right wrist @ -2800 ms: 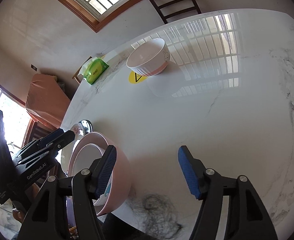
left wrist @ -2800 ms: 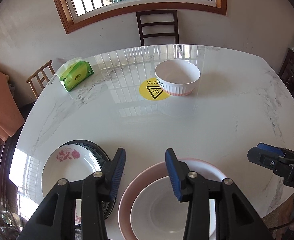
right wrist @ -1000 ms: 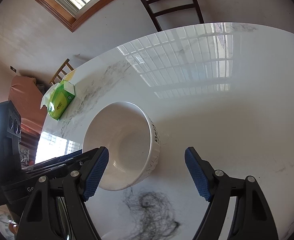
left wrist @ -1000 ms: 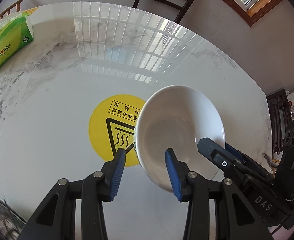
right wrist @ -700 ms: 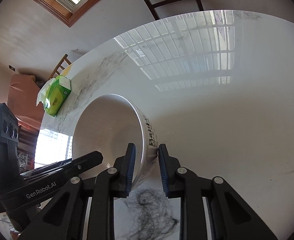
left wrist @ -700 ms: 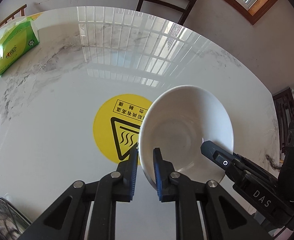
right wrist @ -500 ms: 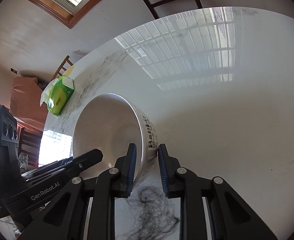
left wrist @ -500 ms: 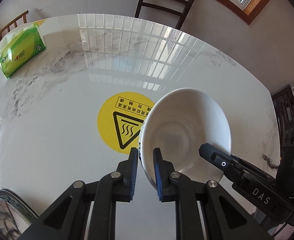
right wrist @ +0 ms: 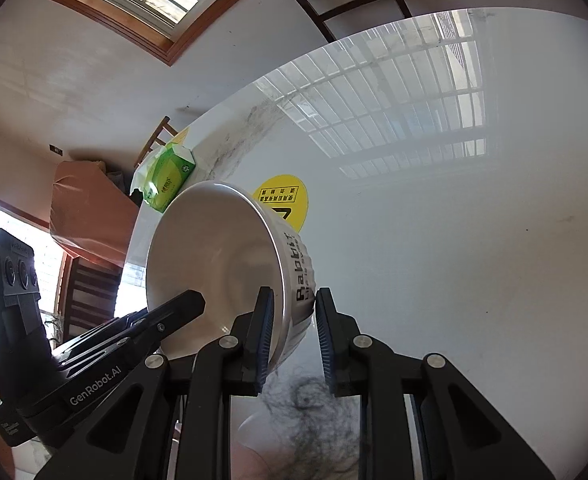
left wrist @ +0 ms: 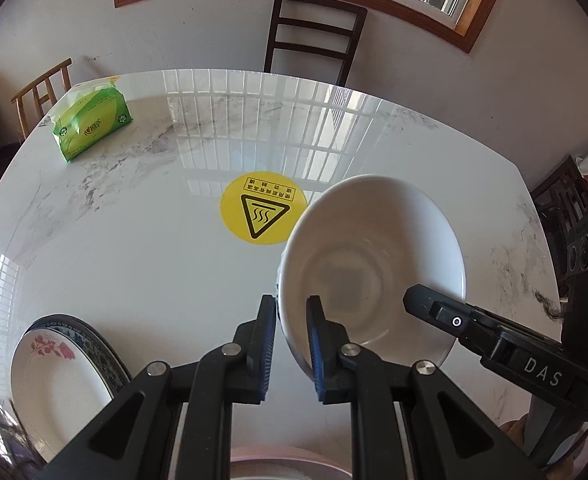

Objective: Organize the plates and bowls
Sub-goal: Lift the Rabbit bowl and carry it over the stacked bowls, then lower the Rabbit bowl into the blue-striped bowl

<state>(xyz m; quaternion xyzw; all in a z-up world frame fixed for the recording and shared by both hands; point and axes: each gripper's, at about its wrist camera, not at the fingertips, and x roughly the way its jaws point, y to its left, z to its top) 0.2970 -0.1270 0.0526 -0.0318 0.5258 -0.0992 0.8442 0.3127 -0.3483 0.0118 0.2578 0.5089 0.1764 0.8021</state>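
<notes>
A white ribbed bowl with black lettering on its side hangs above the marble table, held by two sides of its rim. My left gripper is shut on the near-left rim. My right gripper is shut on the opposite rim, one pad inside and one on the lettered wall. Each gripper shows in the other's view: the right gripper and the left gripper. A floral plate lies on a dark-rimmed plate at the near left. A pink bowl peeks in at the bottom edge.
A yellow warning sticker marks the table's middle, uncovered. A green tissue pack lies at the far left. A dark chair stands behind the table and a wooden chair at the left. A dark marble vein patch is under the right gripper.
Both grippers shut on the bowl's rim, then lifted it off the yellow sticker and drew it toward the near edge. The floral plate and pink bowl came into view.
</notes>
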